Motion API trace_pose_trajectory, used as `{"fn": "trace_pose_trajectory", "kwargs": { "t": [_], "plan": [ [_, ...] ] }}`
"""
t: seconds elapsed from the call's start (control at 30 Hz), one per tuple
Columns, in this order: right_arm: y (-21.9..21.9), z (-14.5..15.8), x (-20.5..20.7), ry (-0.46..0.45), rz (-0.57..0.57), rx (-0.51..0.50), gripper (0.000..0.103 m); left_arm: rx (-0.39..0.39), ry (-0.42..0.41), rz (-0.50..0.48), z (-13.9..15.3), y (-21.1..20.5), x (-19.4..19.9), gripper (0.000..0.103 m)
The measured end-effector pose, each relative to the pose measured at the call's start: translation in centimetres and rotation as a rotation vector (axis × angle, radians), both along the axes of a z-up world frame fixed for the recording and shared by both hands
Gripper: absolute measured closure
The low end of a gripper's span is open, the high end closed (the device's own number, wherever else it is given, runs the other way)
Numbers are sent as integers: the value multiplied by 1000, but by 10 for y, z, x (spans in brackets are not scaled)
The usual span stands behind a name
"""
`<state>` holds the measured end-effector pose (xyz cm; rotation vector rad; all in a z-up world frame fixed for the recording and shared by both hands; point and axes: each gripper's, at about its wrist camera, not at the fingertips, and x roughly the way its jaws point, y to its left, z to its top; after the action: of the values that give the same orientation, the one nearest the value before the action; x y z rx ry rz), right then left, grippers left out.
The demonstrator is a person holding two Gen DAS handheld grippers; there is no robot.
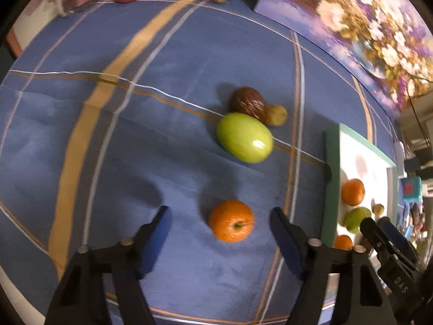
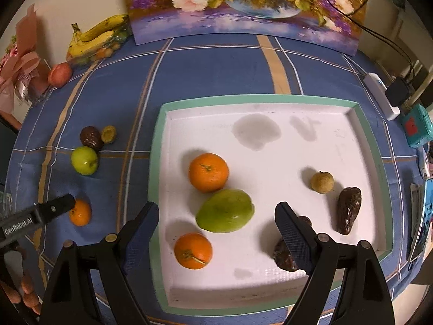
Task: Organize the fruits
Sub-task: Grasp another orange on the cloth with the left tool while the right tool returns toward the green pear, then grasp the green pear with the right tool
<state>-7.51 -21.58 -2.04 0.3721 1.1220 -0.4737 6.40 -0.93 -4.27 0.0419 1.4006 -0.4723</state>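
A white tray with a green rim (image 2: 162,146) holds two oranges (image 2: 208,172) (image 2: 193,250), a green mango (image 2: 225,211), a small tan fruit (image 2: 322,182) and two dark brown fruits (image 2: 349,210). On the blue cloth left of it lie an orange (image 1: 231,220), a green apple (image 1: 245,137), a dark brown fruit (image 1: 247,100) and a small tan fruit (image 1: 276,114). My left gripper (image 1: 220,219) is open, its jaws either side of the loose orange. My right gripper (image 2: 216,216) is open and empty above the tray's front.
A flower painting (image 2: 243,5) leans at the back. Bananas (image 2: 94,38) on a bag of fruit and a red apple (image 2: 60,73) sit at the back left. A white power strip (image 2: 381,94), a teal box (image 2: 418,126) and a phone (image 2: 423,216) lie along the right edge.
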Motion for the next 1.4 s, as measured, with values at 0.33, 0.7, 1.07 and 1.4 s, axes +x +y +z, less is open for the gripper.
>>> {"fn": "trace_pose_trajectory", "kwargs": {
  "t": [0.33,0.7,1.07,1.4],
  "plan": [
    [-4,-1,-3,14,5,-2,15,23,5,-65,-8,-18,-9,64],
    [2,3,-1,-5,18,-12,15,-45,-76,39,22,7,5,66],
    [18,18,18,-92,56,-21,15,-90,-177,244,41,56,40,66],
    [30,22,44,-160,42,57,16,-87,-182,297,36,71,64,66]
  ]
}}
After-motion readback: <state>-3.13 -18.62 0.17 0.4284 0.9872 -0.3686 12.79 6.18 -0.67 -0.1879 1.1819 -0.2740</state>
